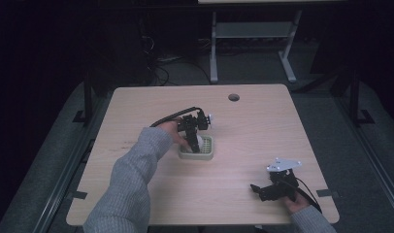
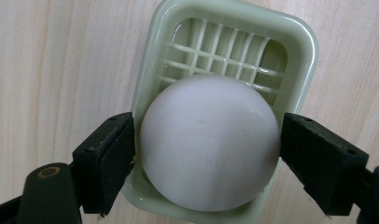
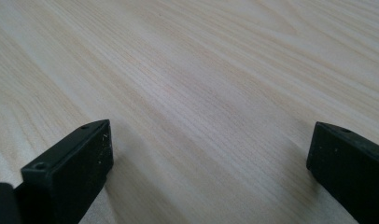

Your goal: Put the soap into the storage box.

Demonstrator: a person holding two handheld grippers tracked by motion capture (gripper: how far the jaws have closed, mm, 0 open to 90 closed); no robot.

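Observation:
A smooth white ball [image 2: 208,144] sits between the two black jaws of my left gripper [image 2: 206,140], which is shut on its sides. Under it lies a small pale green dish [image 2: 302,51] with a slotted bottom, and the ball covers the near half of it. In the high view my left gripper [image 1: 195,144] points down into the dish [image 1: 206,156] near the table's middle, with a bit of the ball [image 1: 202,141] showing. My right gripper [image 1: 257,189] lies low at the front right, jaws wide open over bare wood [image 3: 211,140].
The light wooden table [image 1: 253,131] has a round cable hole [image 1: 234,97] near its far edge. A grey-sleeved forearm [image 1: 132,179] reaches in from the front left. Beyond the table stand the legs of another desk [image 1: 213,53] on a dark floor.

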